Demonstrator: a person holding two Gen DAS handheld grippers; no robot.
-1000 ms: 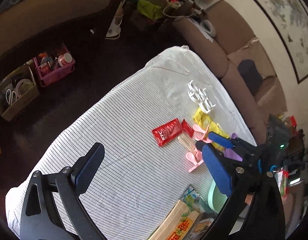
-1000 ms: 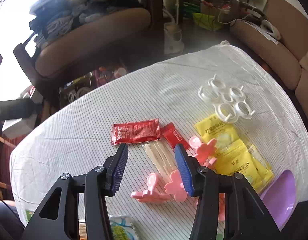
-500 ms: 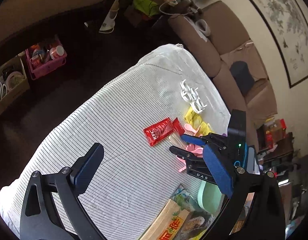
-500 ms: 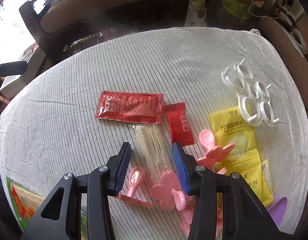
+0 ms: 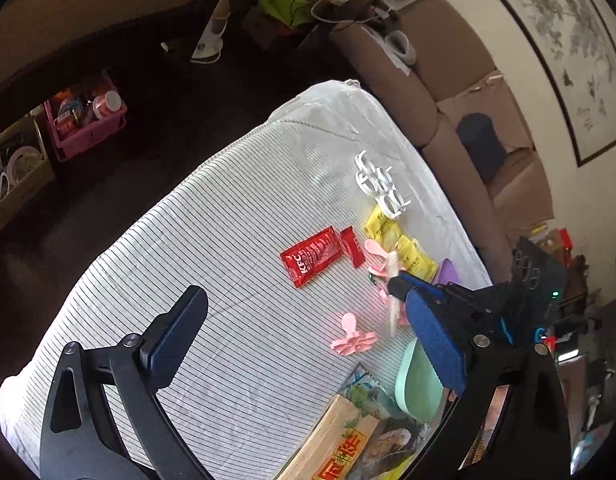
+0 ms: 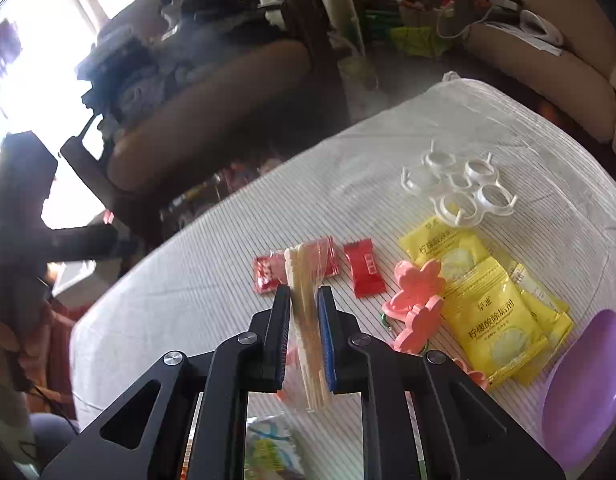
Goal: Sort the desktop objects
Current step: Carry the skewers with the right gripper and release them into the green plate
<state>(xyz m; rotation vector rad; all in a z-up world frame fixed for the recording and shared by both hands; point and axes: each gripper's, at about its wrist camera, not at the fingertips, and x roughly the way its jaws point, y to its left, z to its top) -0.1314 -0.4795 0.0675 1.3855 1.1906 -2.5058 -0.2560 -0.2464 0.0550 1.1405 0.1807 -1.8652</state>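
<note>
Right wrist view, right tool (image 6: 303, 312) clenched on toothpick packet (image 6: 303, 280), red KFC sachet (image 5: 311, 256), left tool (image 5: 303, 332) released

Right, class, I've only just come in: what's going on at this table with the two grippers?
A person is sorting small items on a striped tablecloth. The right gripper is shut on a clear packet of pale sticks, held above the cloth. The left gripper is open and empty. On the cloth lie a KFC sachet, yellow sachets, pink flower clips and white rings.
</note>
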